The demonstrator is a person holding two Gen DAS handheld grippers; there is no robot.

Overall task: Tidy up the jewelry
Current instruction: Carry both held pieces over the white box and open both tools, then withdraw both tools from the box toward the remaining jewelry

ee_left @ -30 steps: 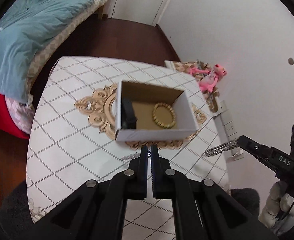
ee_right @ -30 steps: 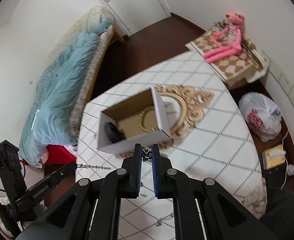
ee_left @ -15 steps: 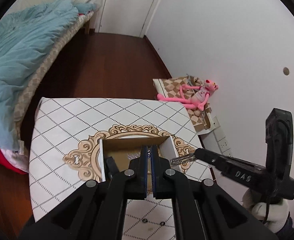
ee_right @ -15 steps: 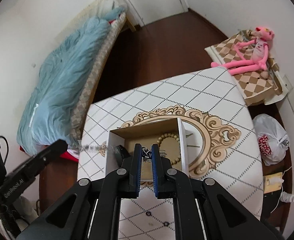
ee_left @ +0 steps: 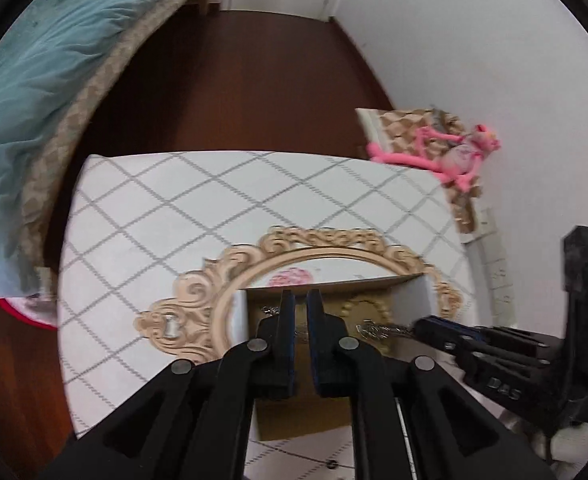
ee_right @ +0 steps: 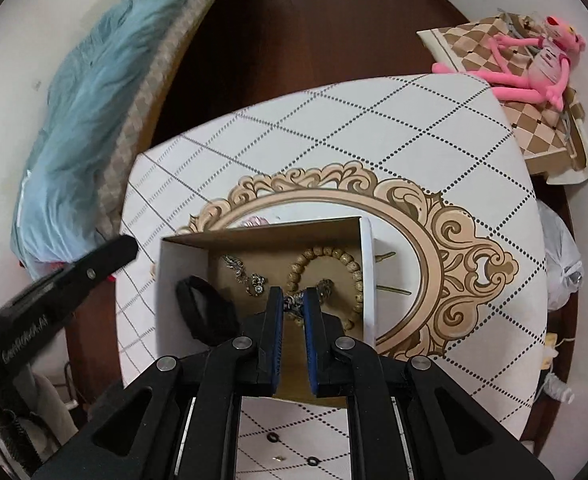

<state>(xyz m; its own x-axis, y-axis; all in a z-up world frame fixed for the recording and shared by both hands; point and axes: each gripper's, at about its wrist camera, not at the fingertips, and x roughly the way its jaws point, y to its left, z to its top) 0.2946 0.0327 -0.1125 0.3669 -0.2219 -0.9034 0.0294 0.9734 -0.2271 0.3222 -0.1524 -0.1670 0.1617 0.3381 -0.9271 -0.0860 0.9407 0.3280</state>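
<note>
A white cardboard box (ee_right: 166,280) with a brown floor stands on the patterned table (ee_right: 374,128). It holds a wooden bead bracelet (ee_right: 334,256), a black band (ee_right: 202,308) and a silver chain (ee_right: 246,278). My right gripper (ee_right: 293,300) is over the box, jaws slightly apart, with one end of the chain between its tips. My left gripper (ee_left: 301,300) hangs over the box (ee_left: 418,300) with its jaws slightly apart and nothing between them. In the left wrist view the chain end (ee_left: 374,328) hangs from the right gripper's tip.
A bed with a blue duvet (ee_right: 106,80) stands to the left. A pink plush toy (ee_right: 534,64) lies on a checkered box at the right. Small black rings (ee_right: 272,437) lie on the table near its front edge. A white plastic bag (ee_right: 562,264) sits on the floor.
Both grippers have moved down over the box. My left gripper has let go of its end of the chain, which now lies in the box. The right jaws have parted a little.
</note>
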